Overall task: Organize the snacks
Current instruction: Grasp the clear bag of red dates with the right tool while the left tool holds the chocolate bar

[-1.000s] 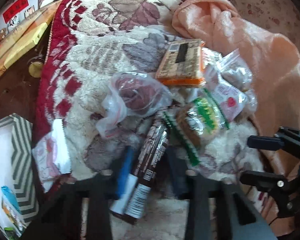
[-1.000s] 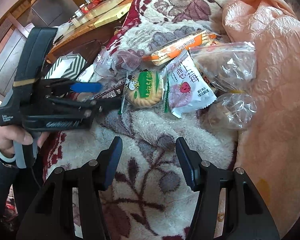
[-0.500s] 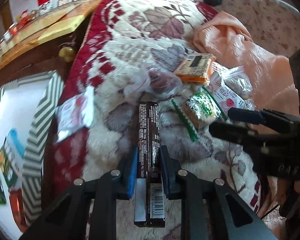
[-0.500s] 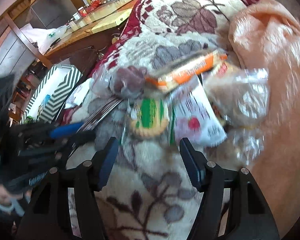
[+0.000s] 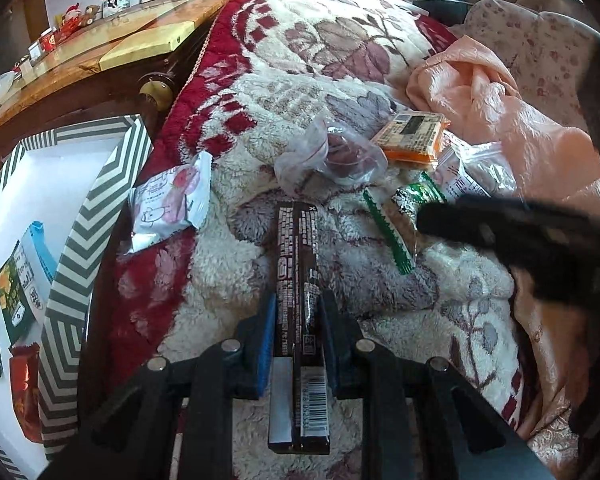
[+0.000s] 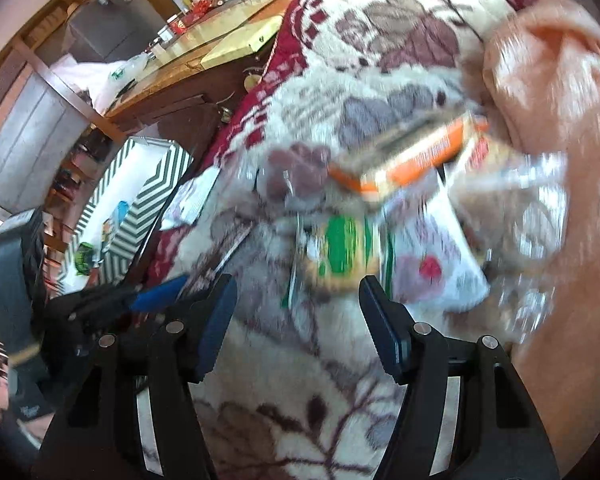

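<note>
A long brown snack bar [image 5: 298, 248] is clamped between the blue pads of my left gripper [image 5: 298, 308], which is shut on it; the bar's far end reaches out over the fleece blanket. My right gripper [image 6: 296, 292] is open and empty, just short of a green cookie pack [image 6: 340, 248]. Around that pack lie an orange box [image 6: 412, 156], a white strawberry packet [image 6: 432, 264] and a clear bag of dark snacks [image 5: 340, 152]. In the left wrist view the right gripper [image 5: 500, 232] is a dark blur over the green pack [image 5: 416, 196].
A striped box [image 5: 80, 232] with several packets inside stands left of the bed, below the blanket's red edge. A white and pink packet [image 5: 168, 200] lies near that edge. Peach cloth [image 5: 500, 120] is bunched on the right. A wooden cabinet [image 5: 100, 64] is behind the box.
My left gripper closed on the brown bar, rolled it straight and shifted toward the striped box. My right gripper's jaws widened and it moved closer to the green cookie pack.
</note>
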